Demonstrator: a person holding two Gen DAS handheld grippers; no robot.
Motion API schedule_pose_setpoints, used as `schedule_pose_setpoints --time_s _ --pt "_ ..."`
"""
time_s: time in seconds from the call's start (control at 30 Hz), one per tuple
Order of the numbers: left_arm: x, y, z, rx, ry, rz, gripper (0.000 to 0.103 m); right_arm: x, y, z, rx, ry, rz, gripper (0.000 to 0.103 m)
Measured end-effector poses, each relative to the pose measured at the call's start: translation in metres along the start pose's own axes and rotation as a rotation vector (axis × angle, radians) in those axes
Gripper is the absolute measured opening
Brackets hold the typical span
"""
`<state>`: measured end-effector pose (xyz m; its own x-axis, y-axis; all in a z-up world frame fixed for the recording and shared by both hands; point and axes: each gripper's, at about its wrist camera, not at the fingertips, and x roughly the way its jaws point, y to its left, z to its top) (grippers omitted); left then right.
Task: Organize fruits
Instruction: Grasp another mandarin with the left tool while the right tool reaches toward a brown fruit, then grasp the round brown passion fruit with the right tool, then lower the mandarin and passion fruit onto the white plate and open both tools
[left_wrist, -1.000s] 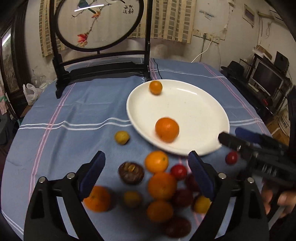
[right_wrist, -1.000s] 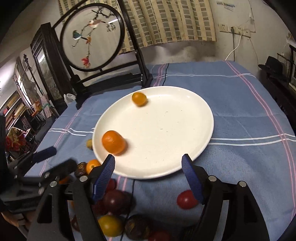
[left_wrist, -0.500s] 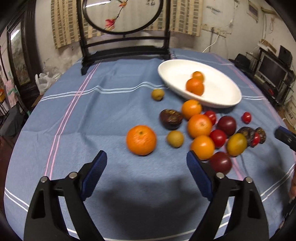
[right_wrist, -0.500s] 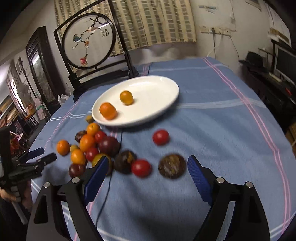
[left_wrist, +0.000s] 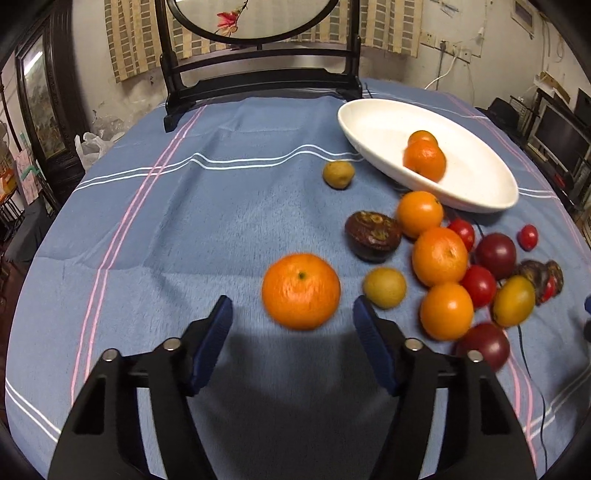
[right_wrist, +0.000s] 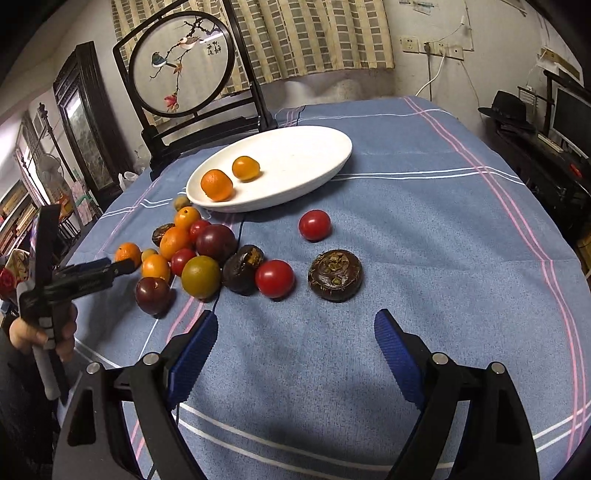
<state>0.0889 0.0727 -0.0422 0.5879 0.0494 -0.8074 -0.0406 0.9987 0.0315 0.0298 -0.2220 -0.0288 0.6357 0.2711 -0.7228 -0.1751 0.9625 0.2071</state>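
Lone orange (left_wrist: 301, 291): round, dimpled peel, green stem dot on top; on the cloth just ahead of the left gripper (left_wrist: 291, 315), set off to the left of the other fruit.
Left gripper: jaws closing, blue ribbed pads on either side of the orange's near edge, not pressing it; nothing held.
Fruit pile (right_wrist: 199, 254): smooth oranges, glossy red tomatoes, dark purple plums, a yellow-green fruit, small tan ones; packed touching one another, just below the plate's near-left rim.
Dark ridged fruit (right_wrist: 335, 275): squat, rough, flattened top with dry brown sepals; apart from the pile, ahead of the right gripper (right_wrist: 295, 338).
Red tomato (right_wrist: 314, 224): shiny, alone between plate and ridged fruit.
Right gripper: jaws spread wide, blue toothed pads, only bare cloth between them.
Plate (right_wrist: 303, 147): white, shallow, oval in these views, matte glaze; two oranges (right_wrist: 229, 176) inside near its left end, the rest bare.
Tablecloth (right_wrist: 424, 221): blue, napped weave, pink and white stripe bands, faint creases.
Open room: wide bare cloth left of the lone orange in the left wrist view; bare cloth right of and in front of the ridged fruit in the right wrist view, out to the table's rounded edge.
Far edge: dark wooden stand with round embroidered screen (right_wrist: 183, 62) behind the plate.
Hand (right_wrist: 40, 332): at left edge of the right wrist view, wrapped round the left gripper's handle.
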Motion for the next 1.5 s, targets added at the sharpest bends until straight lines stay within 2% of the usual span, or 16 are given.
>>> schedule_pose_setpoints --time_s 0.07,0.23,0.37,0.47,0.67,0.8,0.83,0.9,0.97,1.13,1.3,1.5 --pt "0.005 -0.001 0.004 -0.012 0.016 -0.025 0.044 0.003 0.0 0.0 -0.002 0.009 -0.004 0.087" --pt "0.005 -0.009 0.004 0.019 0.006 -0.017 0.042 0.013 0.003 0.003 -0.034 0.039 -0.058 0.087" --pt "-0.008 -0.011 -0.004 0.019 -0.003 -0.061 0.042 0.028 0.009 0.009 -0.162 0.068 -0.188 0.087" --pt "-0.019 -0.013 -0.007 0.024 -0.023 -0.074 0.042 0.034 0.008 0.014 -0.215 0.074 -0.214 0.083" --pt "-0.036 -0.017 -0.011 0.034 -0.047 -0.101 0.042 0.048 -0.013 0.03 -0.154 0.091 -0.2 0.07" --pt "-0.044 -0.022 -0.011 0.042 -0.056 -0.117 0.042 0.06 -0.009 0.037 -0.171 0.102 -0.187 0.07" --pt "-0.046 -0.024 -0.012 0.047 -0.058 -0.123 0.042 0.065 -0.008 0.038 -0.18 0.112 -0.2 0.066" --pt "-0.048 -0.026 -0.012 0.056 -0.063 -0.13 0.042 0.07 -0.005 0.037 -0.188 0.132 -0.187 0.048" --pt "-0.05 -0.028 -0.012 0.065 -0.064 -0.138 0.042 0.071 -0.005 0.038 -0.18 0.139 -0.156 0.044" --pt "-0.052 -0.032 -0.011 0.081 -0.063 -0.144 0.042 0.061 -0.008 0.039 -0.128 0.132 -0.131 0.044" --pt "-0.057 -0.038 0.001 0.104 -0.08 -0.147 0.042 0.036 0.0 0.055 -0.122 0.048 -0.083 0.044" --pt "-0.059 -0.053 0.035 0.126 -0.106 -0.168 0.042 0.027 0.026 0.086 -0.17 -0.033 -0.027 0.044"
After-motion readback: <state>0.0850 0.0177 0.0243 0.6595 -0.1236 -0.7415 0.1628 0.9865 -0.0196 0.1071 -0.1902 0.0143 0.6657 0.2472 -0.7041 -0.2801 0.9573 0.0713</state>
